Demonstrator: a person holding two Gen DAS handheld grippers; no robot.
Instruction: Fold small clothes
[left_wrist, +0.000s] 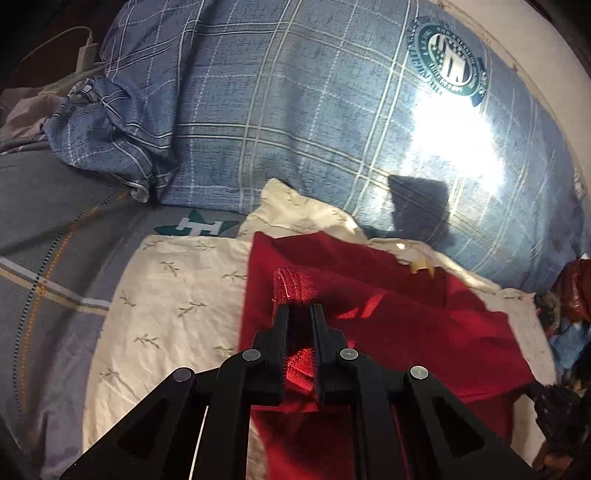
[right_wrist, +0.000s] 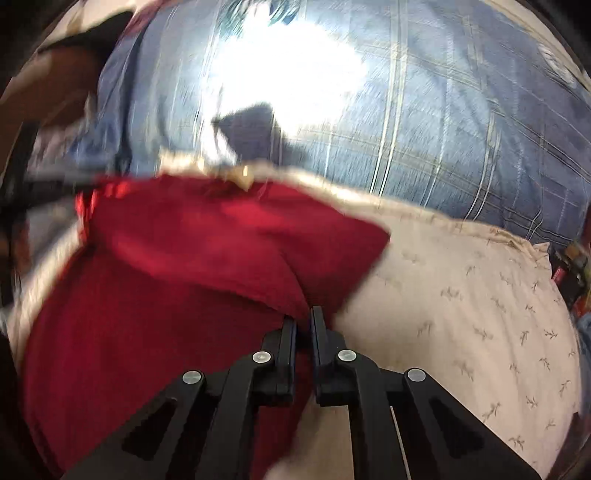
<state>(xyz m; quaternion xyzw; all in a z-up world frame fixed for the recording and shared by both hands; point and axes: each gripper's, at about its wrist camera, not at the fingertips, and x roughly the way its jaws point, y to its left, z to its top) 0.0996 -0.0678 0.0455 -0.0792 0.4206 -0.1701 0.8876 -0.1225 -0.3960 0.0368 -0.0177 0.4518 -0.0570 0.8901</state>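
A red knit garment (left_wrist: 388, 314) lies partly folded on a cream leaf-print sheet (left_wrist: 177, 295). My left gripper (left_wrist: 300, 310) is shut on a bunched ribbed edge of the red garment, with cloth showing between its fingers. In the blurred right wrist view the same red garment (right_wrist: 184, 277) fills the left half over the cream sheet (right_wrist: 480, 295). My right gripper (right_wrist: 303, 317) is shut on its right edge, where a fold of cloth rises from the fingertips.
A large blue plaid pillow (left_wrist: 295, 110) with a round green logo (left_wrist: 448, 61) lies behind the garment, with a bright glare patch on it. A grey striped blanket (left_wrist: 48, 258) is at the left. A heap of dark and coloured clothes (left_wrist: 569, 314) sits at the right edge.
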